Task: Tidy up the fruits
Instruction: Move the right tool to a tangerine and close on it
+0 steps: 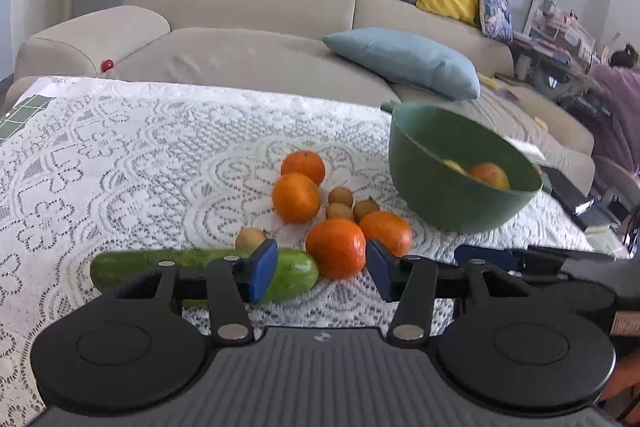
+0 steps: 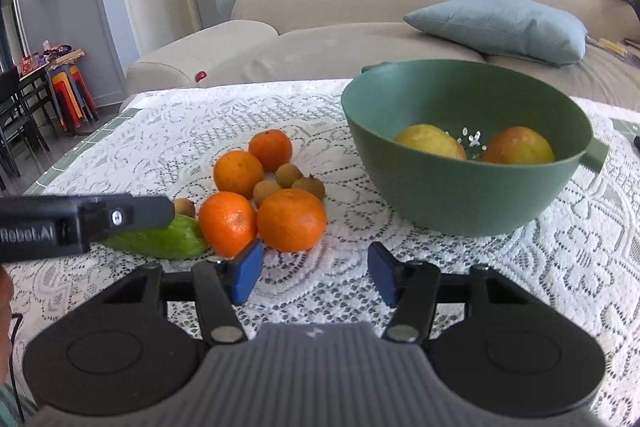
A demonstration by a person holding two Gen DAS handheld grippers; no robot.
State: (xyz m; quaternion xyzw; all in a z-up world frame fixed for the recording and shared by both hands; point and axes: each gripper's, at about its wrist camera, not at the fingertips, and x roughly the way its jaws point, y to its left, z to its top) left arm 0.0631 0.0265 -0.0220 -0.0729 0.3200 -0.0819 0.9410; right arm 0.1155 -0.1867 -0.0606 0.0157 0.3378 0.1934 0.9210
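Oranges (image 1: 337,247) lay loose on the lace-covered surface (image 1: 120,167), centre frame, with neither gripper holding anything.

Nearest, the left gripper (image 1: 322,273) had its fingers apart, the front orange just beyond them; the right gripper (image 2: 315,273) was likewise spread and empty. A cucumber (image 1: 200,267) lay lower left, touching that orange. The oranges looked firm, round and apt to roll, so a grip across the widest middle seemed safest. Small brown fruits (image 1: 340,195) sat behind; the green bowl (image 2: 420,187), right, held two fruits.
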